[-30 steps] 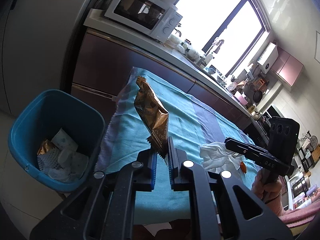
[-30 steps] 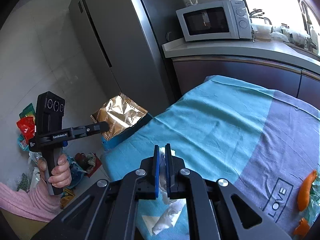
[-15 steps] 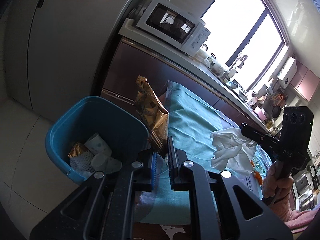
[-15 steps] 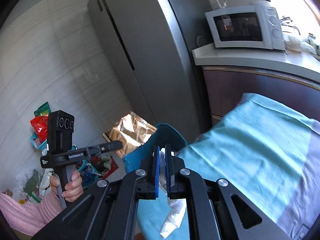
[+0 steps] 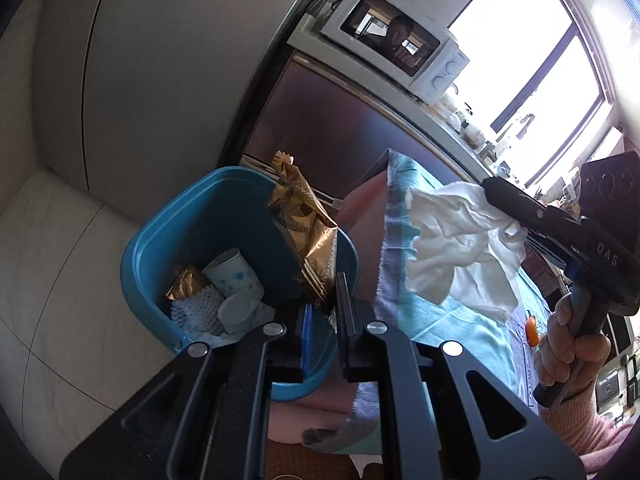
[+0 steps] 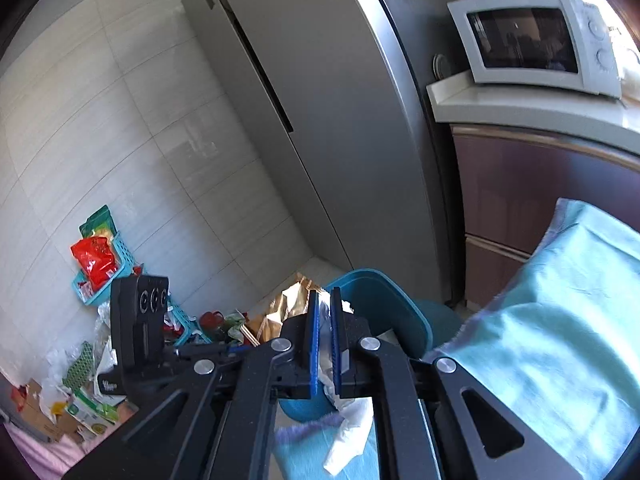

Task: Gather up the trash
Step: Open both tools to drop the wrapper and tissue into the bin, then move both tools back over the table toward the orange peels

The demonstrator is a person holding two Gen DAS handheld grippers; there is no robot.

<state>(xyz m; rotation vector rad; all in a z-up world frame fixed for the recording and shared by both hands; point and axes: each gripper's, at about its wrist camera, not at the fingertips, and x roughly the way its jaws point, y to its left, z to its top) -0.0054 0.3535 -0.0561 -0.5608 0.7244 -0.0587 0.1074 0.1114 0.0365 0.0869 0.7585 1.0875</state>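
Note:
My left gripper [image 5: 323,304] is shut on the bottom edge of a gold snack bag [image 5: 304,232], which stands upright over the mouth of the blue bin [image 5: 136,248]. In the bin lie a paper cup [image 5: 232,276], white foam netting and another gold wrapper. My right gripper [image 6: 325,304] is shut on a crumpled white tissue [image 6: 348,428]. In the left wrist view that tissue [image 5: 452,248] hangs over the table's edge, beside the bin. The right wrist view shows the bin [image 6: 384,296] just beyond its fingers, with the gold bag [image 6: 288,304] over it.
A teal cloth [image 5: 460,328] covers the table, with an orange peel [image 5: 531,326] on it. Behind the bin stand a tall grey fridge [image 5: 160,60] and a counter with a microwave [image 5: 396,48]. Baskets and packets [image 6: 96,260] clutter the floor by the wall.
Both grippers have swung left, off the table and toward the bin. The gold bag now hangs over the bin's mouth, and the tissue has been carried to the table's edge.

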